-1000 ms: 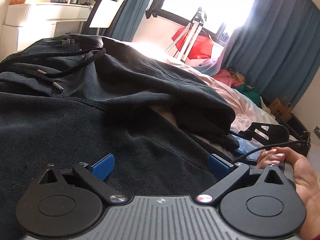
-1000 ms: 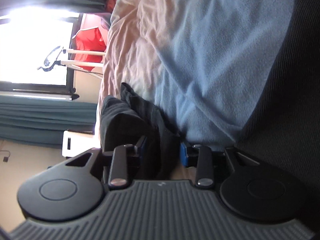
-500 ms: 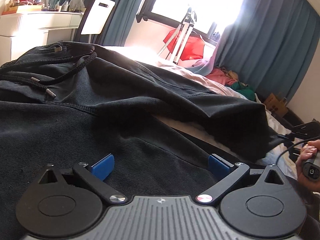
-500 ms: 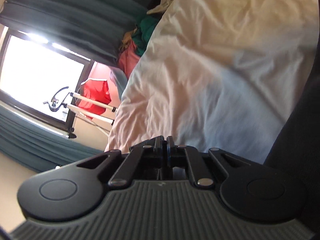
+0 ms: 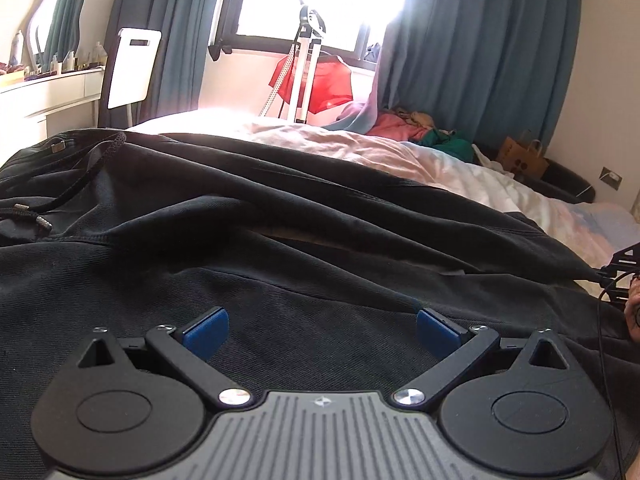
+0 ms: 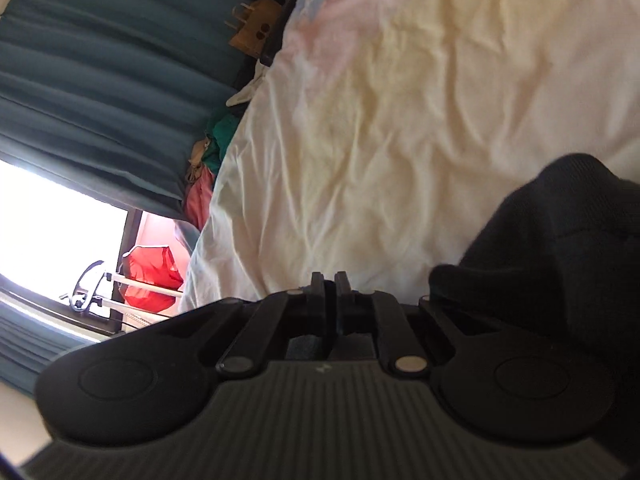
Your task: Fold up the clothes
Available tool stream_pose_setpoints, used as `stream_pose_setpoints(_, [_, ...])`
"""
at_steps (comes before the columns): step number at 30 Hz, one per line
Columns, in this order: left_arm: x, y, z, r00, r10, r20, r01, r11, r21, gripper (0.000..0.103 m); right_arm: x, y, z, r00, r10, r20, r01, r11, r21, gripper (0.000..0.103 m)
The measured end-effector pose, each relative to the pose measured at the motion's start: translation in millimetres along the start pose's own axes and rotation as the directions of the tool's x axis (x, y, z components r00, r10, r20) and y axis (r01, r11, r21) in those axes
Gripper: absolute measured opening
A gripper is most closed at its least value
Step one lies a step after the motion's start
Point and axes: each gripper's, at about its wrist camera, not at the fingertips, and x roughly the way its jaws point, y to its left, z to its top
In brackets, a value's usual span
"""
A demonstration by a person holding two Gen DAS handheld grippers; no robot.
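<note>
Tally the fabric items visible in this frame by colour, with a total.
Black: 1, the black drawstring trousers on the bed
Red: 1, the red garment by the window
Pink: 1, the pink cloth
Green: 1, the green cloth
Total: 4

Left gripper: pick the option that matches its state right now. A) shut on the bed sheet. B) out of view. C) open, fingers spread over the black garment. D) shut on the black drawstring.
C: the left gripper has its blue pads set wide apart, with only the black garment lying between them.
</note>
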Motion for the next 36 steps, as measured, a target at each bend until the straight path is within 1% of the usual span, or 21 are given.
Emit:
stream_pose_setpoints(3, [1.1, -8.6, -3.1, 1.000, -0.002, -0.007, 0.002, 1.000, 0.027, 0.101, 0.8, -4.9, 3.4, 0.996, 0.060, -0.059, -0.058, 0.998, 0.036, 0.013])
stream_pose_setpoints(5, [2.0, -11.3, -4.9, 1.000, 0.000, -0.017, 0.001, 1.000, 0.029, 0.101, 2.3, -2.8, 3.8, 0.988, 0.123, -0.092, -0.119, 0.992, 0.044, 0.028])
stream_pose_setpoints(6, [3.0, -10.1, -5.3, 1.000, 0.000, -0.023, 0.000, 1.000, 0.021, 0.101, 4.5, -0.9, 3.6, 0.982, 0.152, -0.110, -0.148, 0.988, 0.039, 0.040])
stream_pose_setpoints(7, [2.5, -7.1, -5.6, 1.000, 0.001, -0.030, -0.001, 1.000, 0.014, 0.101, 7.9, 3.2, 2.4, 0.979, 0.152, -0.134, -0.151, 0.988, 0.014, 0.043])
stream_pose_setpoints(9, [2.0, -4.5, -8.4, 0.999, 0.007, -0.039, -0.007, 1.000, 0.011, 0.101, 22.3, 10.5, -1.9, 0.972, 0.116, -0.205, -0.126, 0.991, -0.040, 0.043])
stream_pose_setpoints(11, [2.8, -4.4, -11.4, 0.999, 0.013, -0.044, -0.012, 1.000, 0.023, 0.101, 36.5, 15.9, -7.4, 0.959, 0.077, -0.272, -0.103, 0.991, -0.083, 0.041])
stream_pose_setpoints(12, [3.2, -5.7, -12.1, 0.999, 0.017, -0.042, -0.016, 0.999, 0.035, 0.101, 37.7, 16.8, -10.4, 0.965, 0.056, -0.256, -0.083, 0.992, -0.096, 0.031])
stream_pose_setpoints(13, [3.3, -7.5, -12.6, 0.999, 0.018, -0.038, -0.016, 0.999, 0.049, 0.101, 35.8, 17.3, -11.8, 0.973, 0.035, -0.227, -0.060, 0.993, -0.105, 0.014])
stream_pose_setpoints(14, [3.4, -10.6, -13.1, 0.999, 0.013, -0.032, -0.010, 0.997, 0.072, 0.101, 33.0, 16.9, -12.0, 0.979, 0.030, -0.204, -0.051, 0.994, -0.099, 0.010])
stream_pose_setpoints(16, [2.9, -16.2, -13.3, 1.000, 0.002, -0.019, 0.000, 0.993, 0.115, 0.101, 22.9, 15.9, -13.0, 0.984, 0.056, -0.169, -0.072, 0.994, -0.088, 0.008])
stream_pose_setpoints(18, [2.3, -21.7, -10.1, 0.999, -0.032, -0.011, 0.034, 0.988, 0.148, 0.101, 9.4, 18.4, -18.8, 0.988, 0.040, -0.151, -0.060, 0.989, -0.132, 0.008])
stream_pose_setpoints(20, [6.6, -34.6, 3.6, 0.994, -0.105, -0.010, 0.105, 0.973, 0.206, 0.101, -0.5, 15.6, -23.6, 0.988, 0.021, -0.153, -0.043, 0.989, -0.138, 0.008])
stream_pose_setpoints(22, [16.7, -53.1, 23.6, 0.984, -0.176, -0.015, 0.174, 0.946, 0.272, 0.101, -3.4, 4.4, -25.1, 0.985, 0.015, -0.174, -0.030, 0.996, -0.086, 0.008])
stream_pose_setpoints(24, [34.8, -79.2, 51.4, 0.966, -0.257, -0.028, 0.251, 0.904, 0.346, 0.101, -6.0, -7.7, -25.9, 0.981, 0.026, -0.190, -0.031, 0.999, -0.025, 0.008])
stream_pose_setpoints(26, [59.2, -115.8, 82.8, 0.919, -0.390, -0.064, 0.380, 0.831, 0.407, 0.101, -9.5, -16.6, -25.9, 0.980, 0.050, -0.195, -0.047, 0.999, 0.022, 0.010])
stream_pose_setpoints(28, [94.0, -155.2, 113.1, 0.859, -0.486, -0.158, 0.503, 0.747, 0.436, 0.101, -14.9, -19.4, -26.7, 0.980, 0.063, -0.188, -0.055, 0.997, 0.046, 0.010])
stream_pose_setpoints(29, [113.3, -177.7, 125.1, 0.834, -0.511, -0.210, 0.547, 0.709, 0.445, 0.101, -17.9, -18.4, -27.5, 0.982, 0.057, -0.182, -0.050, 0.998, 0.043, 0.010])
stream_pose_setpoints(31, [152.5, -217.4, 142.9, 0.800, -0.532, -0.277, 0.596, 0.650, 0.472, 0.101, -24.0, -16.7, -29.1, 0.984, 0.039, -0.171, -0.033, 0.999, 0.037, 0.010])
stream_pose_setpoints(33, [192.8, -254.6, 150.5, 0.788, -0.519, -0.332, 0.614, 0.625, 0.482, 0.101, -28.5, -15.6, -30.0, 0.986, 0.029, -0.165, -0.021, 0.999, 0.049, 0.010])
stream_pose_setpoints(35, [237.0, -284.8, 150.8, 0.764, -0.493, -0.415, 0.644, 0.620, 0.448, 0.101, -31.7, -13.4, -31.6, 0.988, 0.012, -0.157, -0.006, 0.999, 0.038, 0.010])
stream_pose_setpoints(36, [255.0, -293.1, 150.0, 0.760, -0.473, -0.446, 0.646, 0.619, 0.447, 0.101, -32.4, -11.7, -32.6, 0.989, 0.005, -0.149, 0.000, 1.000, 0.028, 0.010])
